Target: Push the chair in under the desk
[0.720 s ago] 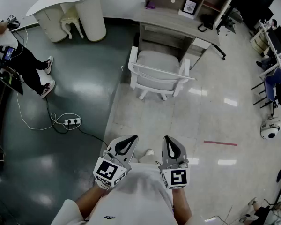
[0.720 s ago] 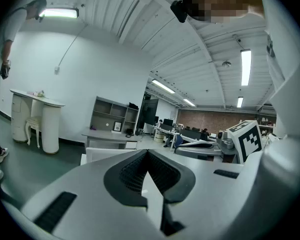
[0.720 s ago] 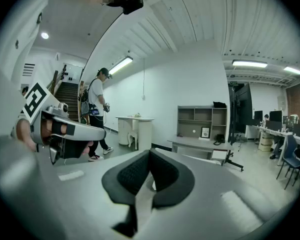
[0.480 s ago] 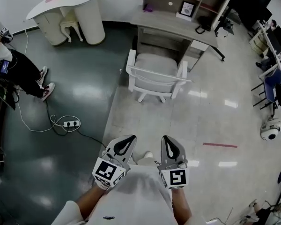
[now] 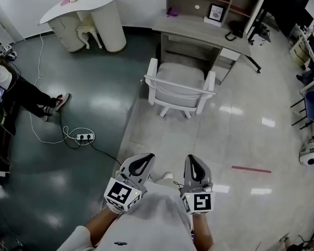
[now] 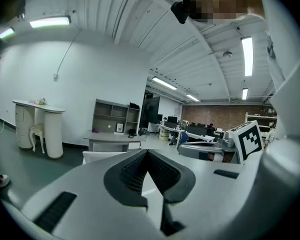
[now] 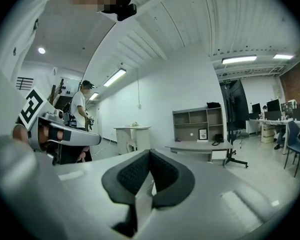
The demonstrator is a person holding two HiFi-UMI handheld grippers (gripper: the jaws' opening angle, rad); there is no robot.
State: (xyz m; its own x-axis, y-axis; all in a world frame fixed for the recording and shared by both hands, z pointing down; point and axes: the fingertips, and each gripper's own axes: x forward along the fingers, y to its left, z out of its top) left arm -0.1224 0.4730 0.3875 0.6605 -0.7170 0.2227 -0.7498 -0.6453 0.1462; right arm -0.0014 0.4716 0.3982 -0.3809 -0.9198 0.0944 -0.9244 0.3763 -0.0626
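A white chair (image 5: pixel 180 88) stands on the pale floor with its back toward me, its seat just in front of the grey desk (image 5: pixel 204 33). My left gripper (image 5: pixel 145 157) and right gripper (image 5: pixel 194 159) are held side by side close to my body, well short of the chair. Both are shut with nothing between the jaws. In the left gripper view the closed tips of the left gripper (image 6: pixel 148 152) point toward the chair's back (image 6: pixel 97 156) and the desk (image 6: pixel 110 140). In the right gripper view the right gripper (image 7: pixel 150 152) points level at the desk (image 7: pixel 195 146).
A power strip (image 5: pixel 82 137) and its cable lie on the dark floor at left, near a person's legs (image 5: pixel 26 95). A white curved counter (image 5: pixel 89 7) with a stool stands at back left. A red tape line (image 5: pixel 251 169) and a white dome device (image 5: pixel 310 153) are at right.
The head view has shifted a little, so the chair and desk sit slightly lower and further right in it. Both grippers stay shut and side by side. The person at left has moved.
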